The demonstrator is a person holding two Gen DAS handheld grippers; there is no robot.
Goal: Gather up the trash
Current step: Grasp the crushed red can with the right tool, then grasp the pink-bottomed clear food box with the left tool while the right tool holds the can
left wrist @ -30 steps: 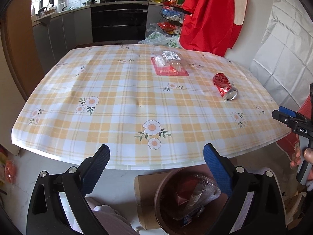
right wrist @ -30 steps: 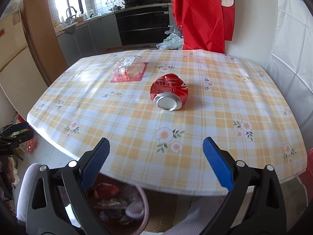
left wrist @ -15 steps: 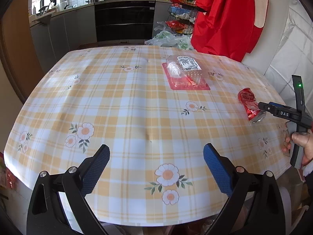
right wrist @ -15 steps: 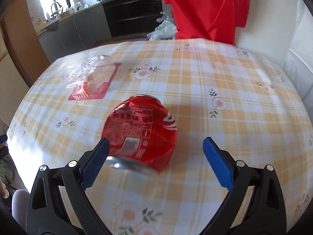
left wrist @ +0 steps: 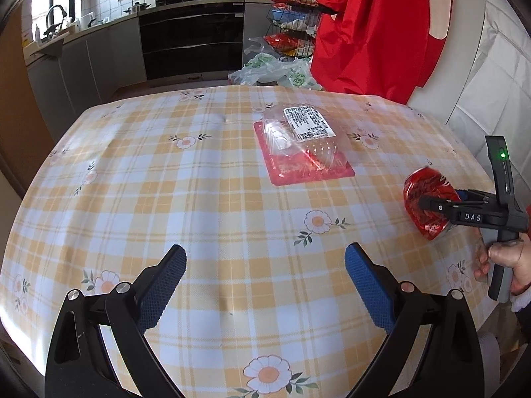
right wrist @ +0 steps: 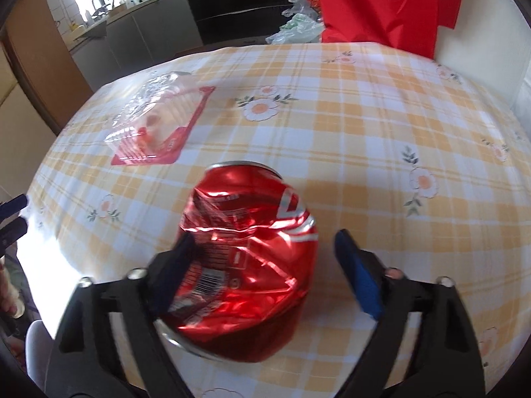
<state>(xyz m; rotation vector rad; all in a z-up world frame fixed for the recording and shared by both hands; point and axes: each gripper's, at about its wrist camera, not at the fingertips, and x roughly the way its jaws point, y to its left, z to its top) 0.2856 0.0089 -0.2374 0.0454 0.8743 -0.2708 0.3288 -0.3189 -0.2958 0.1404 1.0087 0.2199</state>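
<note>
Our right tongs (right wrist: 262, 265) have just been closing around the can (right wrist: 245, 262), right pad not yet touching. The can lies lengthwise between them. Our left tongs (left wrist: 265, 285) gape empty, well away.

Open left claw (left wrist: 265, 285) over tablecloth (left wrist: 205, 199), crushed can (left wrist: 428, 199) right

Home kitchen: oven (left wrist: 190, 43), sink tap (left wrist: 54, 16) (tiled wall), checked tablecloth (left wrist: 215, 199).

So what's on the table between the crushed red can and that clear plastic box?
Nothing but bare checked tablecloth separates the can from the plastic box; the left wrist view shows it.
</note>
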